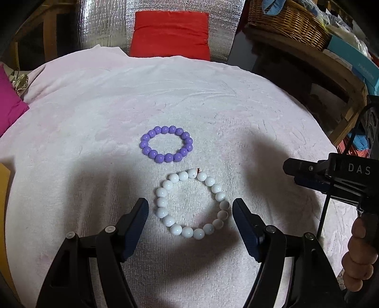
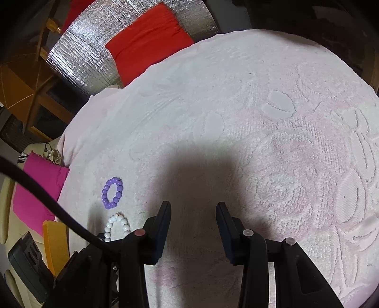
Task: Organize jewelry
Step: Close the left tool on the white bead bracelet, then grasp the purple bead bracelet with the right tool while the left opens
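Observation:
Two bead bracelets lie flat on a pale towel (image 1: pixel 94 113). The white bracelet (image 1: pixel 183 175) rests between the fingers of my left gripper (image 1: pixel 190 201), which is open. Its pads stand just outside the ring on both sides and do not press on it. The purple bracelet (image 1: pixel 165 129) lies just beyond the white one. My right gripper (image 1: pixel 290 169) comes in from the right edge, held by a hand (image 1: pixel 360 255). In the right wrist view my right gripper (image 2: pixel 193 206) is open over bare towel (image 2: pixel 260 118), with the purple bracelet (image 2: pixel 104 195) and white bracelet (image 2: pixel 109 225) far left.
A red cushion (image 1: pixel 170 33) and a silver foil panel (image 1: pixel 104 23) stand behind the towel. A magenta cushion (image 1: pixel 9 104) lies at the left edge. A wicker basket (image 1: pixel 289 21) and a teal box (image 1: pixel 355 61) sit on a wooden shelf at the right.

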Motion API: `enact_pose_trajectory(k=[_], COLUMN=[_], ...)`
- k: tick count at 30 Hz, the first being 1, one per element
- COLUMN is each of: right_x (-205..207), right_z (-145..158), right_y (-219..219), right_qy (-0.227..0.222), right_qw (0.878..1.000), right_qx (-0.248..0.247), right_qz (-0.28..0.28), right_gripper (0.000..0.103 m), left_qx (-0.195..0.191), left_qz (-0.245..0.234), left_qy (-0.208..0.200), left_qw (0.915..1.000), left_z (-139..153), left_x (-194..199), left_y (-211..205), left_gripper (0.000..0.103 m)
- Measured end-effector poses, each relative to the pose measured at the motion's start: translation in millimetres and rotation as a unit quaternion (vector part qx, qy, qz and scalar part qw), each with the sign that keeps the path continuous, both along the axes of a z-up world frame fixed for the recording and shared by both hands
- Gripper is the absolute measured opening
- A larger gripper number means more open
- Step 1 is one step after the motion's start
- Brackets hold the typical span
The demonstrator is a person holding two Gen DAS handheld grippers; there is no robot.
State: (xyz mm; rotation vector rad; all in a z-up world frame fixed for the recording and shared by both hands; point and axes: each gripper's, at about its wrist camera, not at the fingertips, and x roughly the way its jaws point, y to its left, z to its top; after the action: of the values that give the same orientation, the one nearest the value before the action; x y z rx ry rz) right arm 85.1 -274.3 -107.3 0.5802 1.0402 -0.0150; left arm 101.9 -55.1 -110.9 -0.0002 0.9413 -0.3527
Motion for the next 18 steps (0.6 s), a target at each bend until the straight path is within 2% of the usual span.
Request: enact_pose_trajectory(k=[2, 3, 7, 9, 15, 18], right_x=[-0.2, -0.1, -0.1, 0.1, 1.6, 2.5], right_z=[-0.3, -0.7, -1.1, 0.4, 6.2, 11.0], right_y=[0.3, 0.9, 3.1, 6.3, 22.3, 35.1], right_qy=[0.0, 0.0, 0.0, -0.002, -0.018, -0.034], right_qw=[1.0, 1.0, 1.0, 1.0, 1.0, 0.999], right_qx=[-0.002, -0.003, -0.004, -0.006, -0.015, -0.027], right_qz=[0.002, 0.003, 0.004, 0.005, 0.018, 0.031], right_gripper=[0.042, 0.042, 0.042, 0.042, 0.042, 0.042], left_qx=[0.005, 0.006, 0.001, 0.006, 0.001, 0.001], left_qz=[0.001, 0.001, 0.014, 0.022, 0.054, 0.071], left_qy=[-0.002, -0.003, -0.001, -0.001, -0.002, 0.008], left_qw=[1.0, 1.0, 0.9999, 0.9997, 0.9986, 0.9974], left_z=[-0.2, -0.2, 0.4, 0.9, 5.4, 3.9], left_x=[-0.3, -0.1, 2.6, 3.4, 6.9, 9.5], left_y=[-0.7, -0.8, 7.9, 13.6, 37.9, 52.8], left_gripper=[0.069, 0.061, 0.043, 0.025, 0.01, 0.01])
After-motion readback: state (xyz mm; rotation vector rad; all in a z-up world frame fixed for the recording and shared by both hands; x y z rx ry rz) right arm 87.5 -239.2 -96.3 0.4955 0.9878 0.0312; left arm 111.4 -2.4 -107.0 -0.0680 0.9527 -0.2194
